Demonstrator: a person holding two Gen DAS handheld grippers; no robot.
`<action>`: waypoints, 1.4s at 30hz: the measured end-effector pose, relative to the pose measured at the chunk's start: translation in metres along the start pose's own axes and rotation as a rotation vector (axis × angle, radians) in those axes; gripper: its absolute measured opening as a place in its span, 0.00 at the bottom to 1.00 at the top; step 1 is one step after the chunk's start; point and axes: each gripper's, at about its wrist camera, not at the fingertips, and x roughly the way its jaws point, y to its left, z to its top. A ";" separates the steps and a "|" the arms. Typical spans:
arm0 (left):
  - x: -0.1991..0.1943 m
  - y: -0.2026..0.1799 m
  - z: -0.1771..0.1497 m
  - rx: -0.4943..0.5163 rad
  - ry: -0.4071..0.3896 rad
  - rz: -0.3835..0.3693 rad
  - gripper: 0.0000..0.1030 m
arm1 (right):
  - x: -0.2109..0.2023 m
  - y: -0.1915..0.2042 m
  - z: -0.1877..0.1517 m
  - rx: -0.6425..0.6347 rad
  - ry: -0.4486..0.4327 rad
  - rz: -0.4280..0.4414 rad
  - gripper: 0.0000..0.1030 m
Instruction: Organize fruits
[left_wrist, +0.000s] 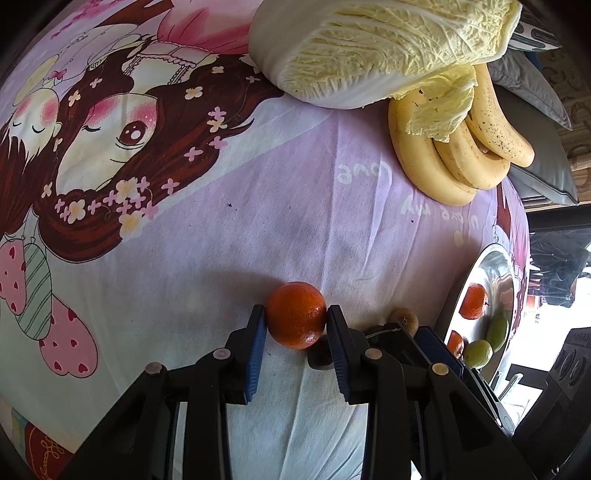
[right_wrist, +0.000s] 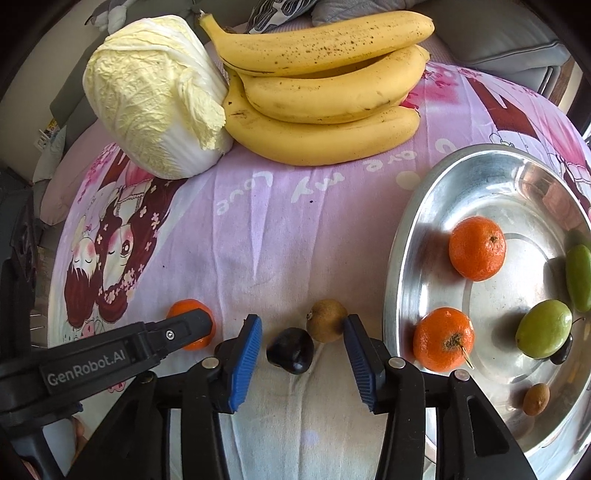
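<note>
I am gripping a tangerine (left_wrist: 296, 315) in my left tool (left_wrist: 296, 321), low over the pink cloth (left_wrist: 295, 206). My right tool (right_wrist: 302, 341) is hanging open around a dark fruit (right_wrist: 290, 350), left of the steel bowl (right_wrist: 413, 236).

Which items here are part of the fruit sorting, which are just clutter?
In the job: orange in the left tool; dark fruit and brown fruit by the open right tool; metal bowl; bananas.

Lying about: cabbage, cushions, printed sheet.
</note>
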 end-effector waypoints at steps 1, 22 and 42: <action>-0.001 0.002 0.001 -0.006 -0.001 -0.003 0.33 | 0.001 0.001 0.001 -0.006 -0.004 -0.006 0.50; -0.019 0.031 0.009 -0.059 -0.018 -0.021 0.33 | 0.005 0.024 0.010 -0.101 -0.037 0.057 0.46; -0.013 0.023 0.009 -0.054 -0.007 -0.005 0.33 | 0.017 0.016 0.008 -0.125 -0.046 -0.053 0.28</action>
